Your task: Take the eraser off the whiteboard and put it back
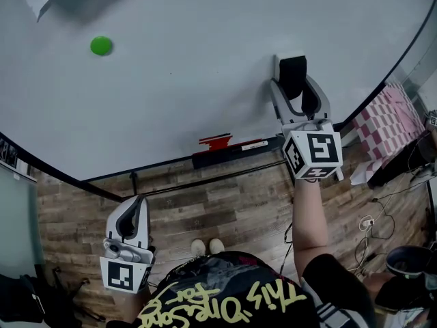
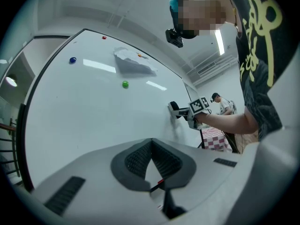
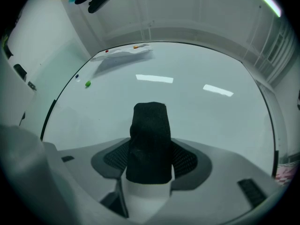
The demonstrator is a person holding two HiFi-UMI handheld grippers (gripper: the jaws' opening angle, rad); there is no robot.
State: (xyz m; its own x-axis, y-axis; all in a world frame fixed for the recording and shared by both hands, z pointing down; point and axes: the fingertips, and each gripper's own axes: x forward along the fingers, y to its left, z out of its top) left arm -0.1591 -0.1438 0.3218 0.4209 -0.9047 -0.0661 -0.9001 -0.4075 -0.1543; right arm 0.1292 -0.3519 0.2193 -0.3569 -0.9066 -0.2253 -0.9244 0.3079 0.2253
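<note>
Big whiteboard [image 1: 205,60] over a wood floor [image 1: 225,197]. The right gripper [image 1: 295,94] is clamped on the eraser [image 1: 293,70], right up at the board. The left gripper [image 1: 133,217] hangs closed and empty. Let go before it sticks and it'll probably drop.

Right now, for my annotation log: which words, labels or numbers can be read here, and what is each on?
"This": first word of the yellow lettering on the person's black T-shirt, seen upside down; the rest cannot be read.
Red label and white label on the whiteboard tray: too small to read.
Eraser in the right gripper: no print visible.
</note>
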